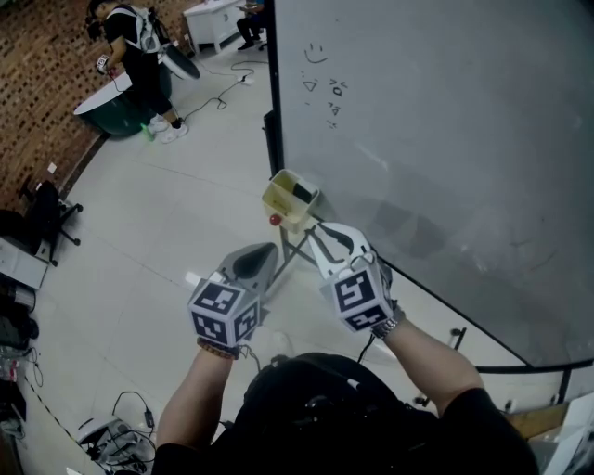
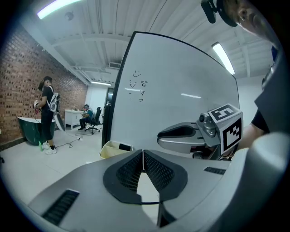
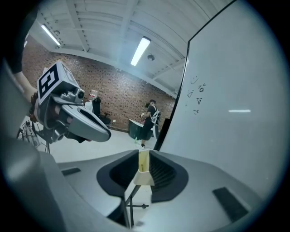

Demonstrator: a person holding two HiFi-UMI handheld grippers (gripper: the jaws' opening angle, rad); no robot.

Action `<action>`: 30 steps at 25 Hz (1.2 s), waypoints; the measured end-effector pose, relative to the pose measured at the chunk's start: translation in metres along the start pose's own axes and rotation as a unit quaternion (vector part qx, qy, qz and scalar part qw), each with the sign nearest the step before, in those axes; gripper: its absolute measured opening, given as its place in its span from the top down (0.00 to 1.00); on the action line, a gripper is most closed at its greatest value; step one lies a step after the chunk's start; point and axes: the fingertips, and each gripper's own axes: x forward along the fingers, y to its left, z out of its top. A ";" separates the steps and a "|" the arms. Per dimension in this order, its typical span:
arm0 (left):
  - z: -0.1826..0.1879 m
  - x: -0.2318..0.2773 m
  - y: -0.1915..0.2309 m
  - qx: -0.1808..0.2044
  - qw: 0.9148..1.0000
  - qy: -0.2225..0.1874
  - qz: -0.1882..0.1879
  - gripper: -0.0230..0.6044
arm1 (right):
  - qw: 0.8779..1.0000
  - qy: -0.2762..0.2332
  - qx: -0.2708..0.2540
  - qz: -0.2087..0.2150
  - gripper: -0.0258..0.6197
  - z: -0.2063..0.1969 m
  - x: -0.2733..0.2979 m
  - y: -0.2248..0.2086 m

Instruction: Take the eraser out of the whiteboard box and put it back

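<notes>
A pale yellow box (image 1: 284, 206) sits on a thin metal stand at the lower left corner of the whiteboard (image 1: 436, 139). A black eraser (image 1: 303, 193) lies in it, also visible as the eraser (image 2: 124, 146) in the box (image 2: 114, 149) from the left gripper view. My left gripper (image 1: 264, 254) is shut and empty, short of the box. My right gripper (image 1: 321, 234) is just right of it, close to the box; its jaws stand a little apart with nothing gripped. Through that gap the box (image 3: 142, 177) shows beyond the right gripper (image 3: 144, 157).
The stand's legs (image 1: 295, 249) spread under the box. Far off, a person (image 1: 139, 56) stands by a green tub (image 1: 109, 104); another sits at a white desk (image 1: 215, 19). Cables (image 1: 218, 97) cross the floor. A black chair (image 1: 45, 211) stands left.
</notes>
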 end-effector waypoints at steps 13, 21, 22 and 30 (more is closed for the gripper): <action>-0.011 -0.022 -0.046 0.005 1.000 -0.004 0.030 0.95 | 1.000 -0.027 -0.002 0.013 0.87 -0.005 -0.051 0.011; -0.021 -0.042 -0.082 0.007 0.999 -0.008 0.046 0.95 | 0.999 -0.039 -0.005 0.019 0.91 -0.010 -0.089 0.023; -0.022 -0.045 -0.085 0.007 0.999 -0.009 0.049 0.95 | 0.999 -0.039 -0.006 0.021 0.91 -0.011 -0.093 0.025; -0.029 -0.073 -0.113 0.004 0.997 -0.018 0.069 0.95 | 0.998 -0.044 -0.009 0.039 0.92 -0.013 -0.128 0.049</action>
